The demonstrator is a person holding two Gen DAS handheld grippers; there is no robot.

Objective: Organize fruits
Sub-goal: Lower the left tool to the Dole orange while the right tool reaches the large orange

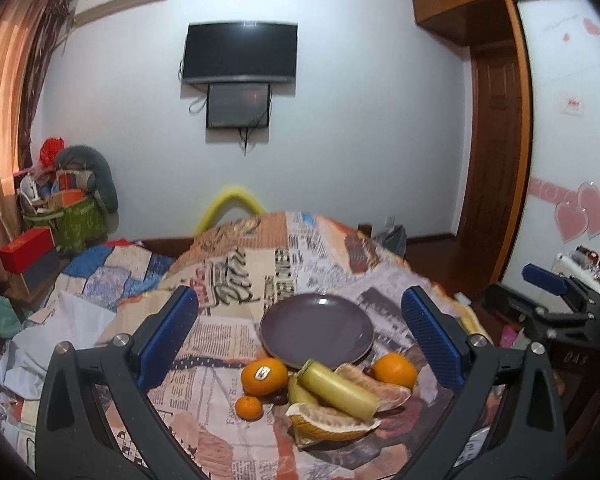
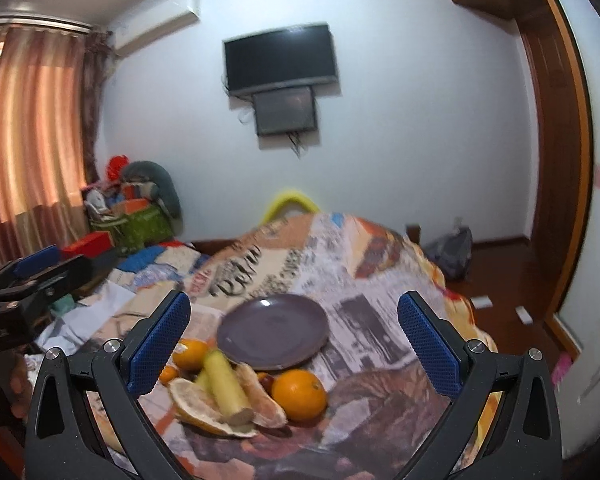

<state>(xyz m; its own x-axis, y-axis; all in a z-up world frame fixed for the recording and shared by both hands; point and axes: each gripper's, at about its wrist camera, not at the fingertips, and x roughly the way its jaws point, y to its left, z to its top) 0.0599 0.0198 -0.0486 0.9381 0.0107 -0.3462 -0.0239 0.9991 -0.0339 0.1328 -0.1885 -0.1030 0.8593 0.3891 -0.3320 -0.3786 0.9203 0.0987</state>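
- Both my jaws stand wide, holding nothing: left gripper (image 1: 300,336), right gripper (image 2: 294,338).
- Nothing picked yet; purple plate (image 1: 317,329) lies bare ahead between my jaws.
- Fruit sits nearer me: stickered orange (image 1: 264,376), banana (image 1: 338,388).
- Next, I judge: close on one orange, carry it forward.

One purple plate (image 1: 316,328) sits beside a cluster of fruit on a newspaper-print cloth (image 1: 236,280). The fruit counts two large oranges, one bearing a sticker (image 1: 264,376) and one plain (image 1: 394,370), plus one small mandarin (image 1: 249,407). Two bananas lie together, one large (image 1: 338,390) and one partly hidden beneath it (image 1: 298,394). Two pomelo segments (image 1: 332,424) (image 1: 374,386) complete the pile. At least one small dark red fruit (image 1: 367,371) shows among them; the exact number cannot be told.
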